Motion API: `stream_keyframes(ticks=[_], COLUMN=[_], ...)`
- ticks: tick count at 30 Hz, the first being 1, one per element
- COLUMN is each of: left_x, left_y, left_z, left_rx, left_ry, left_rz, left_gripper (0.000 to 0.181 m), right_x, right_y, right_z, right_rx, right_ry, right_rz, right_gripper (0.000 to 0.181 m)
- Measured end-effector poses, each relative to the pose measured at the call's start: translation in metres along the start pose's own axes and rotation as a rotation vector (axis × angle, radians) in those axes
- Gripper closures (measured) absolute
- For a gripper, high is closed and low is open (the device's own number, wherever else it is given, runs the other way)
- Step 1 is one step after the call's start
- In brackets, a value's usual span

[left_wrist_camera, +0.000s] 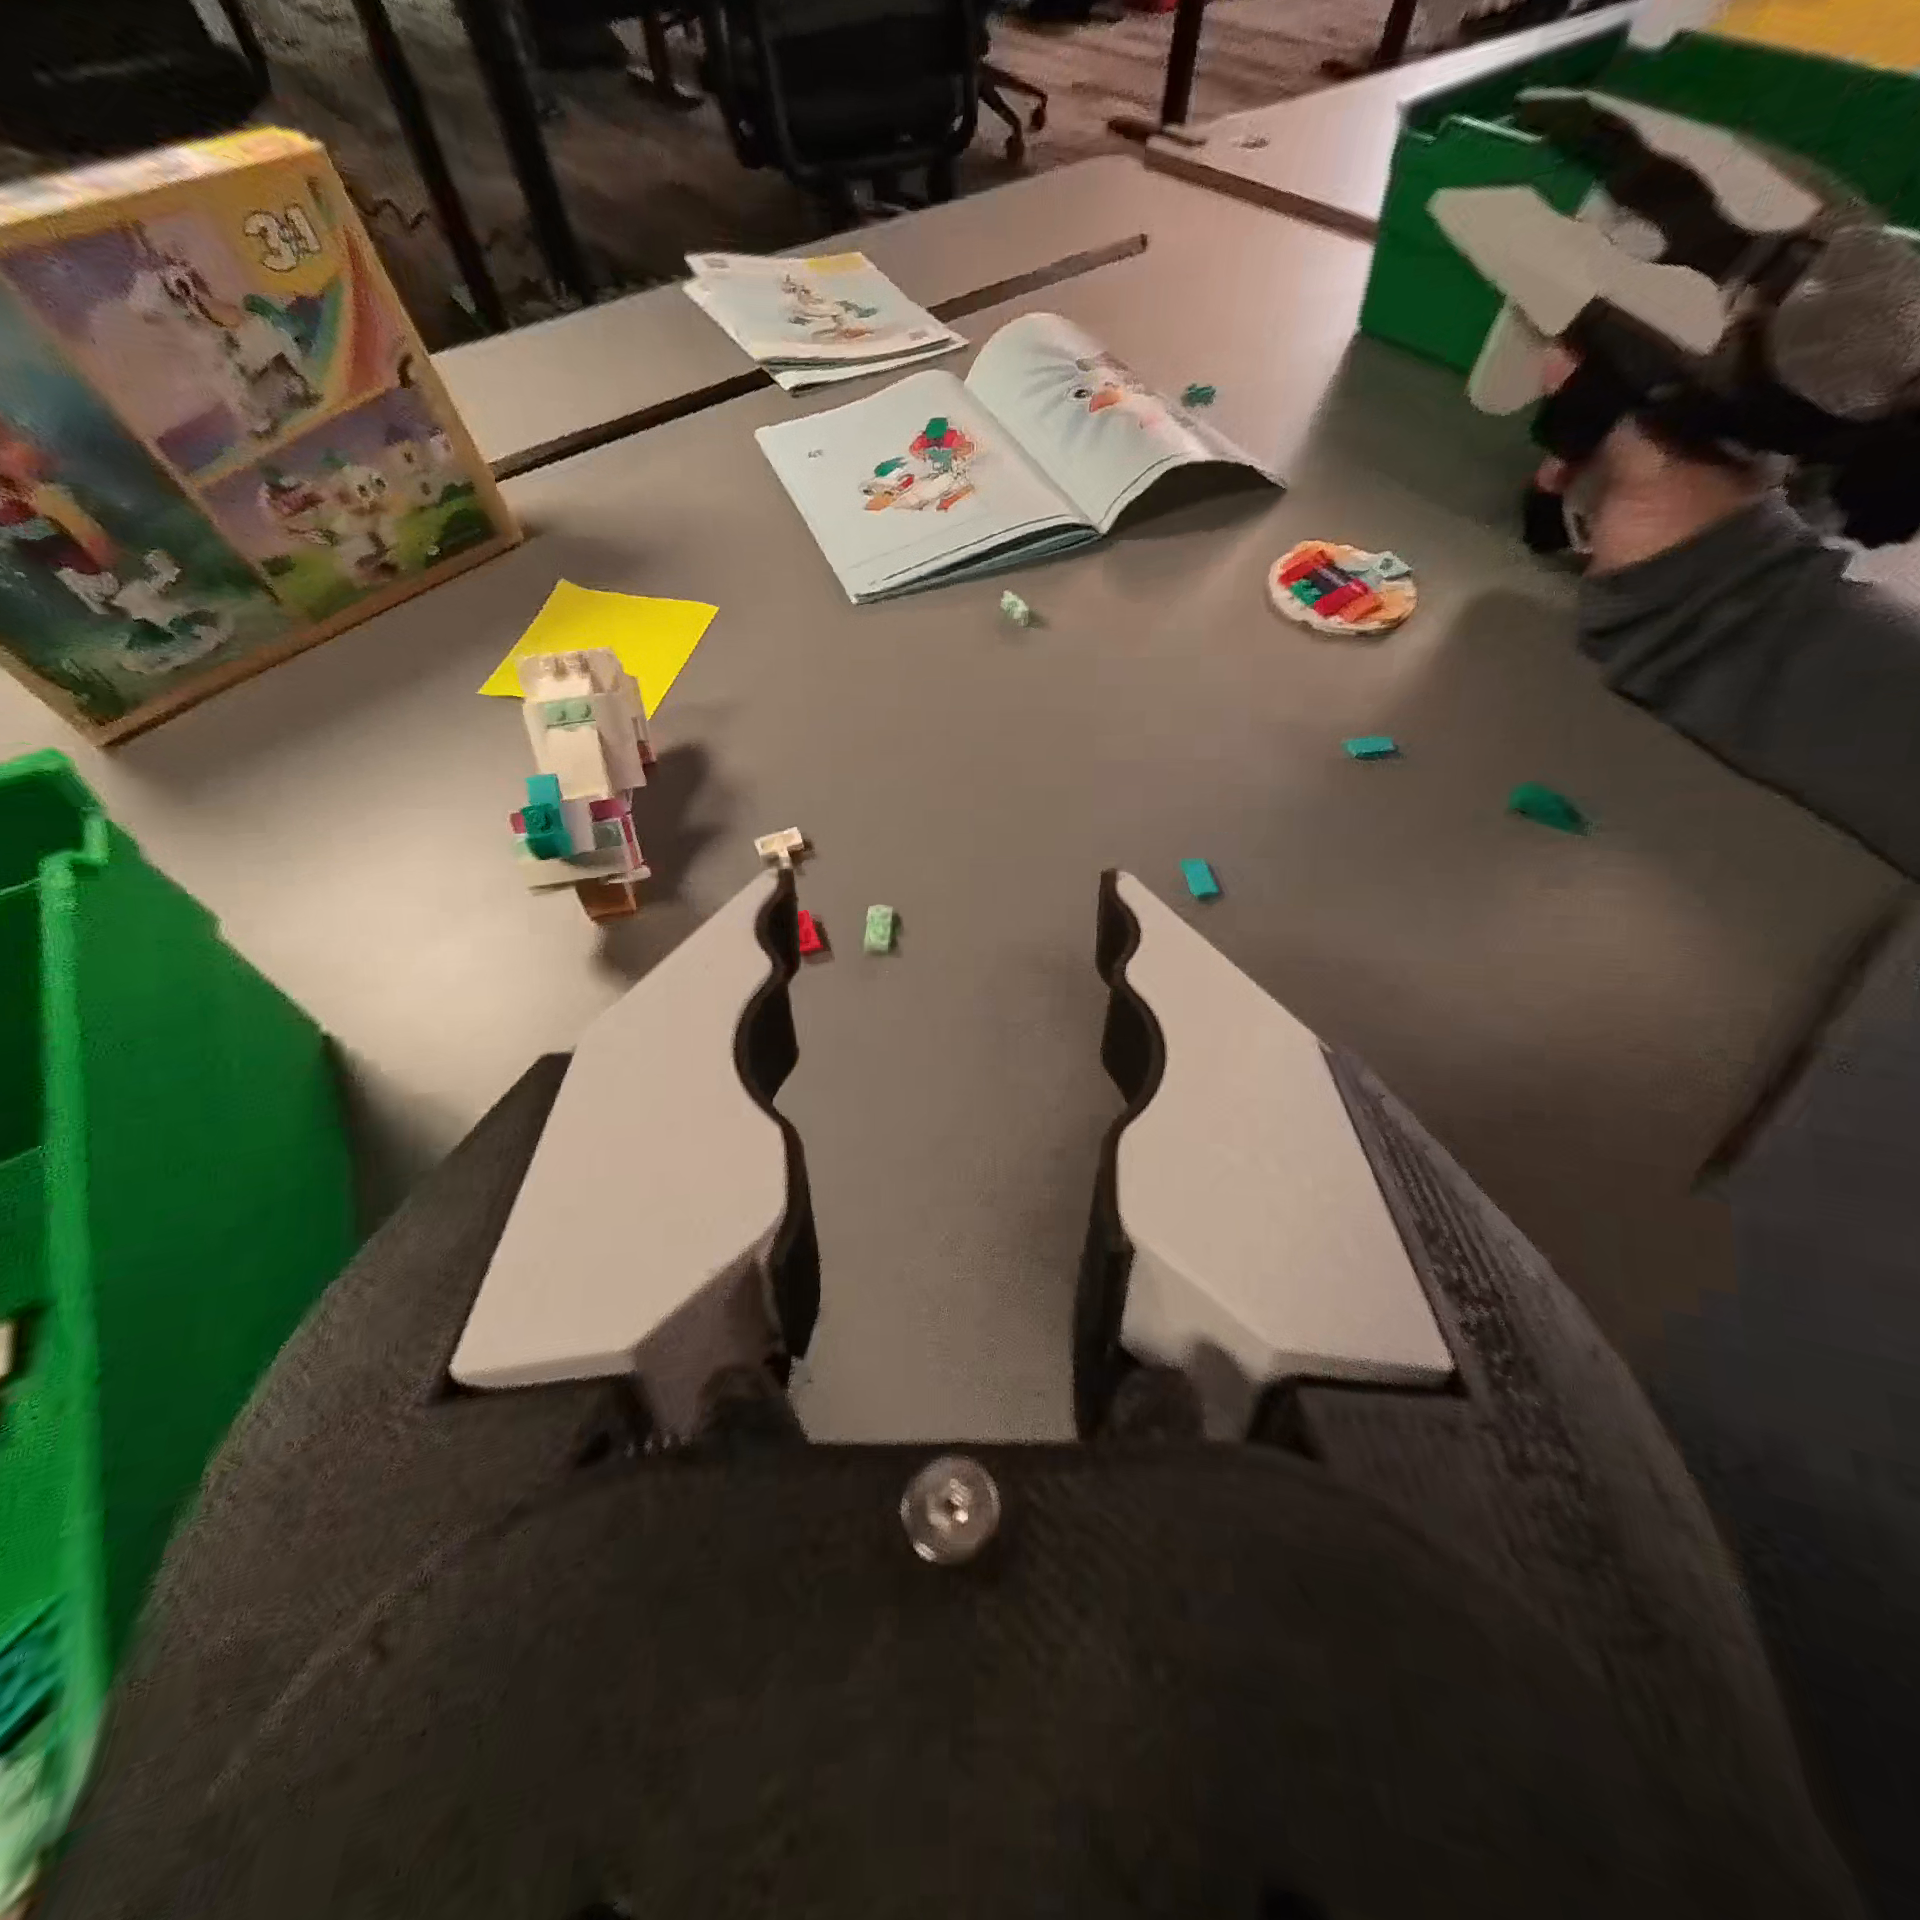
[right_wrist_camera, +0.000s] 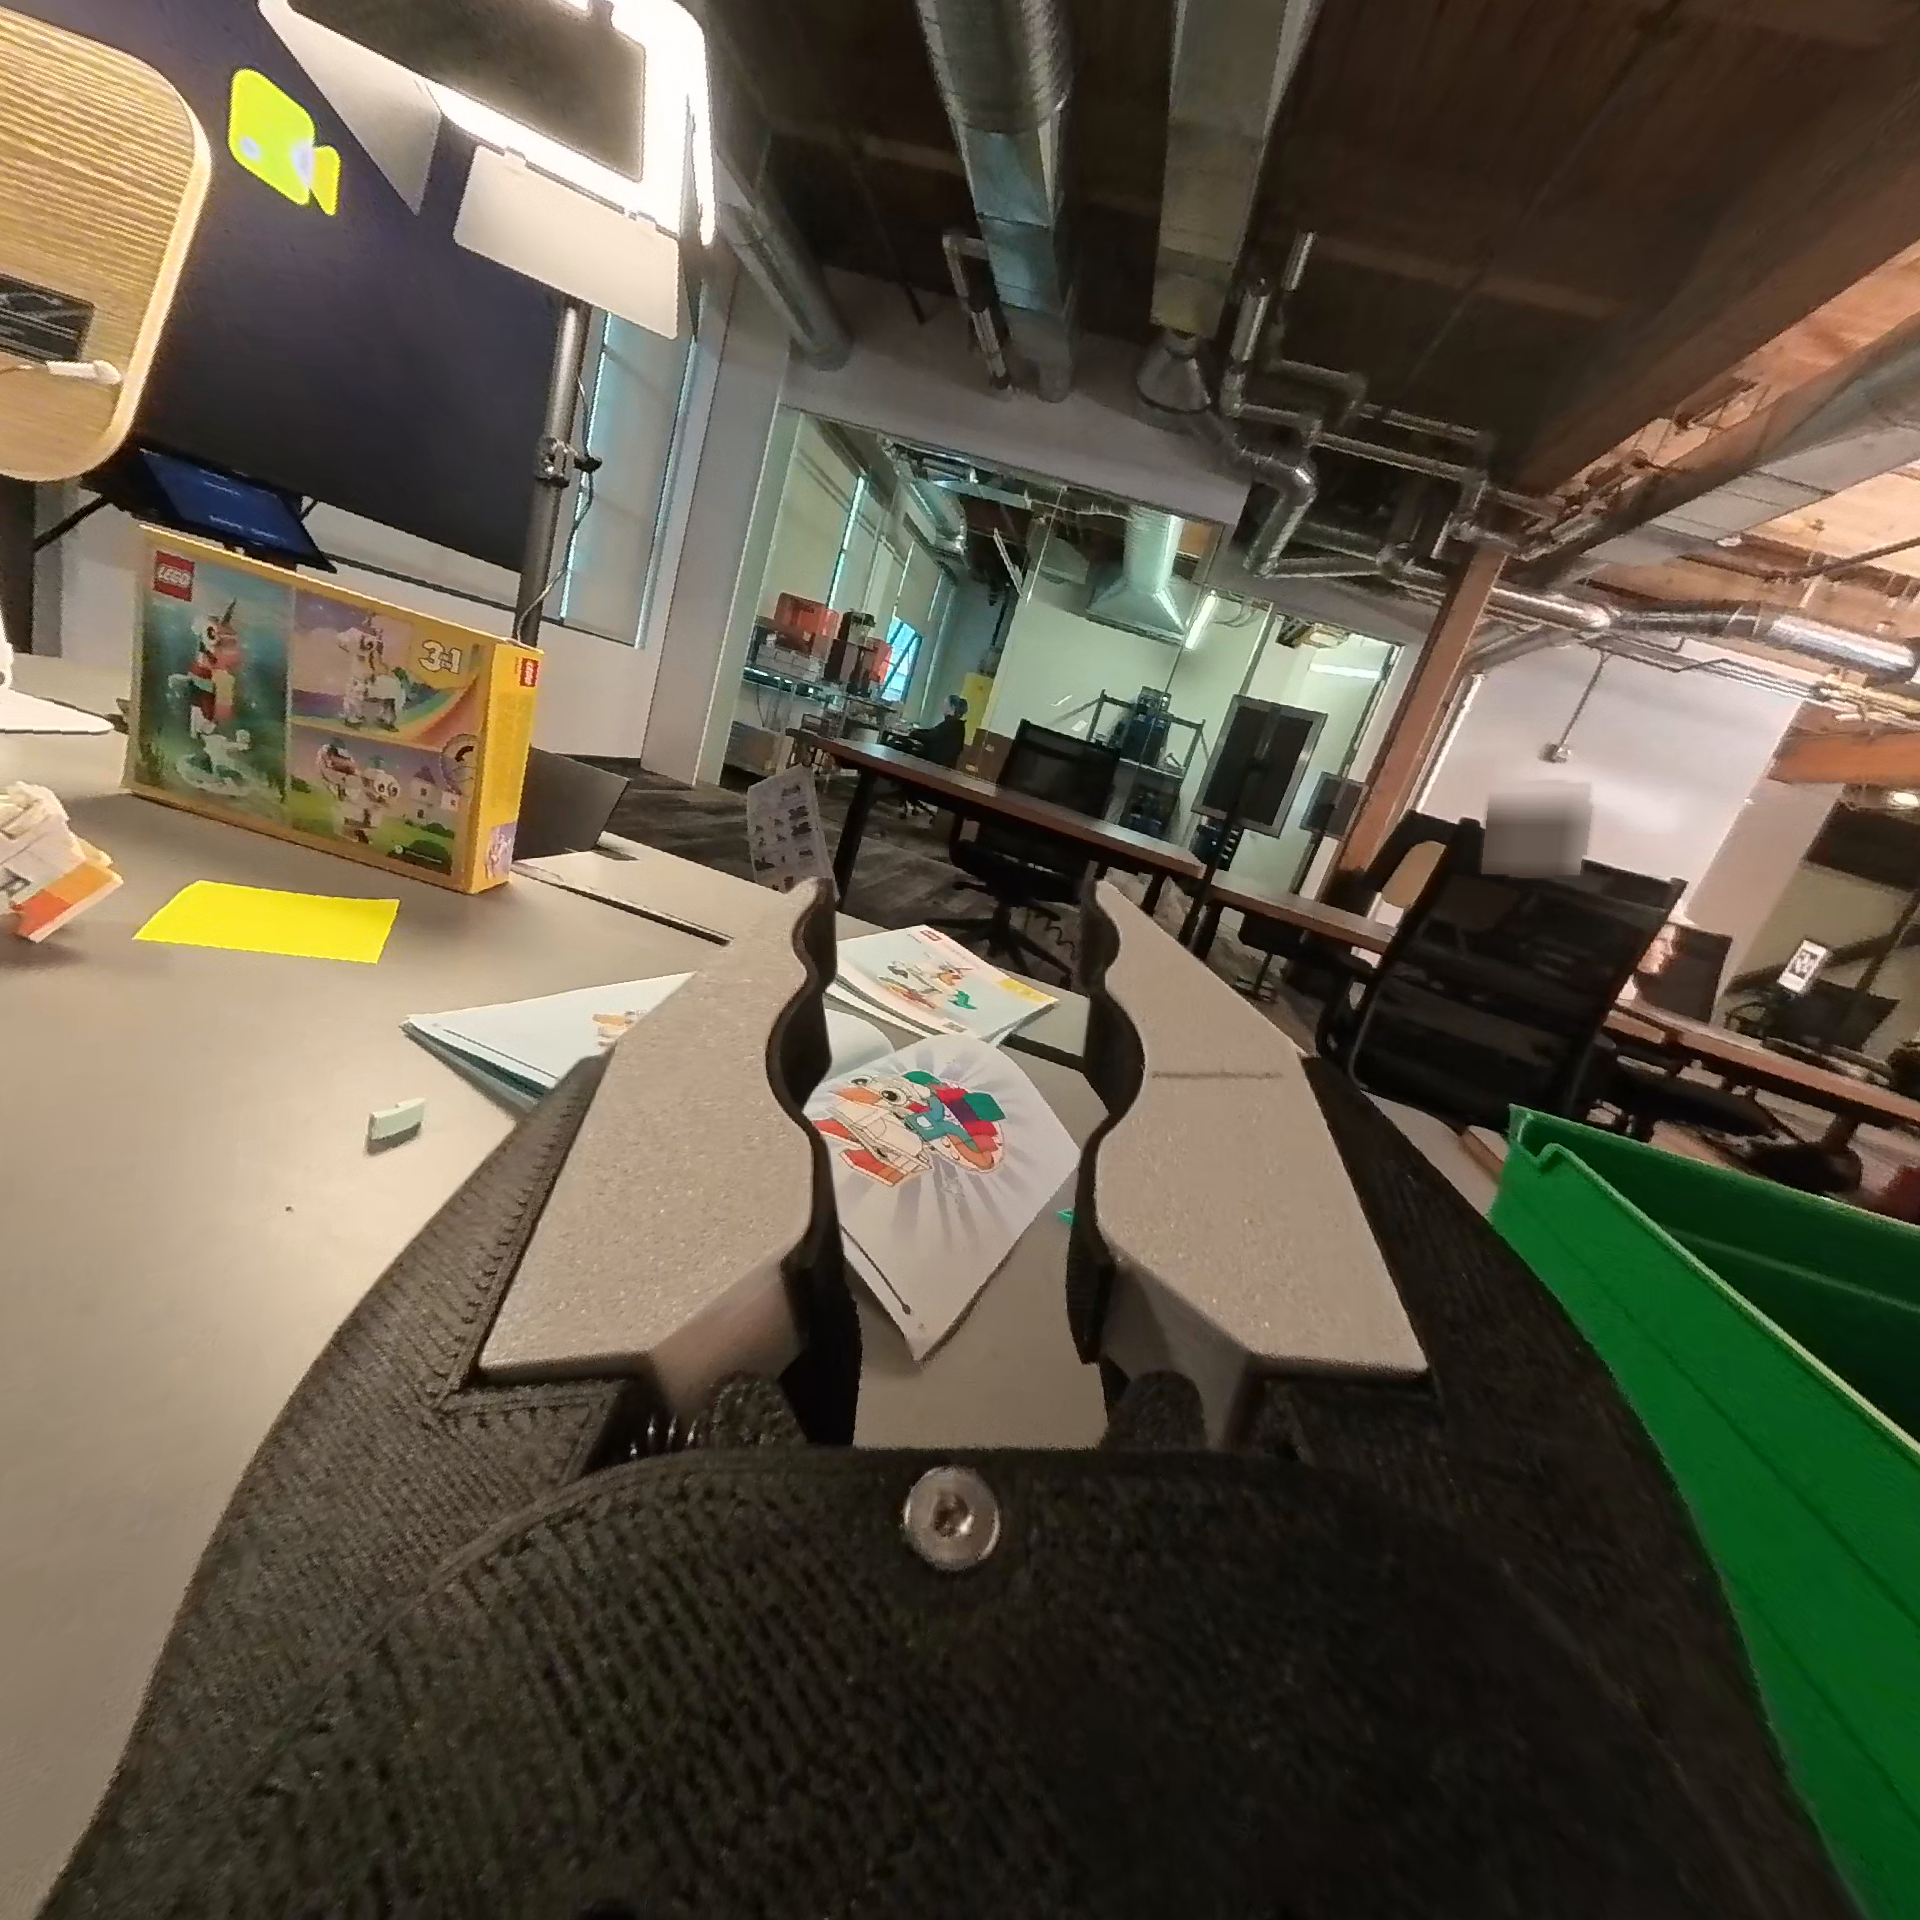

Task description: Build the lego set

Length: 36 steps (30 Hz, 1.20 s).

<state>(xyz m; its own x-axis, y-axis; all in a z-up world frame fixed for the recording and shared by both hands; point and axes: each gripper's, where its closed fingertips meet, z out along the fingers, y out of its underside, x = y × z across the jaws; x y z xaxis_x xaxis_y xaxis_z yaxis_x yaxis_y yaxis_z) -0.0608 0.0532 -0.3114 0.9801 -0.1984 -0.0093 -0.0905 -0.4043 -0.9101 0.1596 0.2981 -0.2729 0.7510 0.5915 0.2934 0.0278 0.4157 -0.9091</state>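
Observation:
A half-built white and teal lego figure (left_wrist_camera: pixel 584 774) stands on the grey table (left_wrist_camera: pixel 987 707), left of my left gripper (left_wrist_camera: pixel 945 883), which is open and empty above the table. Small loose pieces lie near its tips: a tan piece (left_wrist_camera: pixel 779 844), a red piece (left_wrist_camera: pixel 810 932), a light green piece (left_wrist_camera: pixel 880 928) and a teal piece (left_wrist_camera: pixel 1200 878). My right gripper (right_wrist_camera: pixel 956 899) is open and empty, held over the open instruction booklet (right_wrist_camera: pixel 935 1143); it also shows in the left wrist view (left_wrist_camera: pixel 1538 301) at the far right. The figure's edge (right_wrist_camera: pixel 42 862) shows at the left of the right wrist view.
The lego box (left_wrist_camera: pixel 208 416) stands at the back left beside a yellow paper (left_wrist_camera: pixel 613 634). A small round dish (left_wrist_camera: pixel 1342 587) holds bricks. More teal pieces (left_wrist_camera: pixel 1548 808) lie at the right. Green bins stand at the left (left_wrist_camera: pixel 83 1143) and right (right_wrist_camera: pixel 1714 1299). A second booklet (left_wrist_camera: pixel 821 317) lies farther back. The grippers' ends are close to 35 cm from one another. The light green piece (left_wrist_camera: pixel 880 928) lies around 12 cm away from my left fingertips.

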Motion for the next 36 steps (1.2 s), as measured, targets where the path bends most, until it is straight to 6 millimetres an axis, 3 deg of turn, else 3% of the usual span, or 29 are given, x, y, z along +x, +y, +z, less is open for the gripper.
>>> stream_keyframes(ticks=[3, 5, 8, 10, 12, 14, 17, 23, 29, 36], left_x=[0.006, -0.005, -0.061, -0.112, -0.152, -0.182, -0.209, -0.227, -0.230, -0.183], left_y=[-0.007, -0.009, -0.012, -0.004, 0.010, 0.028, 0.058, 0.101, 0.117, 0.148], left_z=[-0.040, -0.067, -0.109, -0.139, -0.162, -0.174, -0.176, -0.163, -0.155, -0.172], left_rx=[-0.017, -0.027, -0.016, -0.037, -0.067, -0.118, -0.269, -0.529, -0.675, -0.928], left_ry=[0.066, 0.082, -0.092, -0.291, -0.402, -0.454, -0.440, -0.340, -0.302, -0.048], left_rz=[-0.024, -0.071, -0.151, -0.212, -0.264, -0.291, -0.317, -0.345, -0.240, -0.304], left_gripper=[0.129, 0.129, 0.130, 0.133, 0.133, 0.135, 0.139, 0.144, 0.152, 0.163], right_x=[0.002, 0.001, 0.000, -0.001, -0.001, 0.000, 0.000, 0.000, -0.001, -0.003], right_y=[0.000, 0.002, 0.003, 0.004, 0.005, 0.006, 0.008, 0.013, 0.018, 0.022], right_z=[-0.001, 0.000, 0.001, 0.001, 0.002, 0.002, 0.003, 0.005, 0.007, 0.009], right_rx=[-0.003, -0.010, -0.020, -0.026, -0.032, -0.040, -0.050, -0.080, -0.112, -0.140], right_ry=[0.008, 0.009, 0.006, 0.008, 0.011, 0.014, 0.019, 0.023, 0.026, 0.027], right_rz=[-0.001, -0.005, -0.021, -0.033, -0.037, -0.038, -0.042, -0.063, -0.089, -0.118], right_gripper=[0.137, 0.137, 0.138, 0.138, 0.138, 0.138, 0.138, 0.139, 0.140, 0.140])
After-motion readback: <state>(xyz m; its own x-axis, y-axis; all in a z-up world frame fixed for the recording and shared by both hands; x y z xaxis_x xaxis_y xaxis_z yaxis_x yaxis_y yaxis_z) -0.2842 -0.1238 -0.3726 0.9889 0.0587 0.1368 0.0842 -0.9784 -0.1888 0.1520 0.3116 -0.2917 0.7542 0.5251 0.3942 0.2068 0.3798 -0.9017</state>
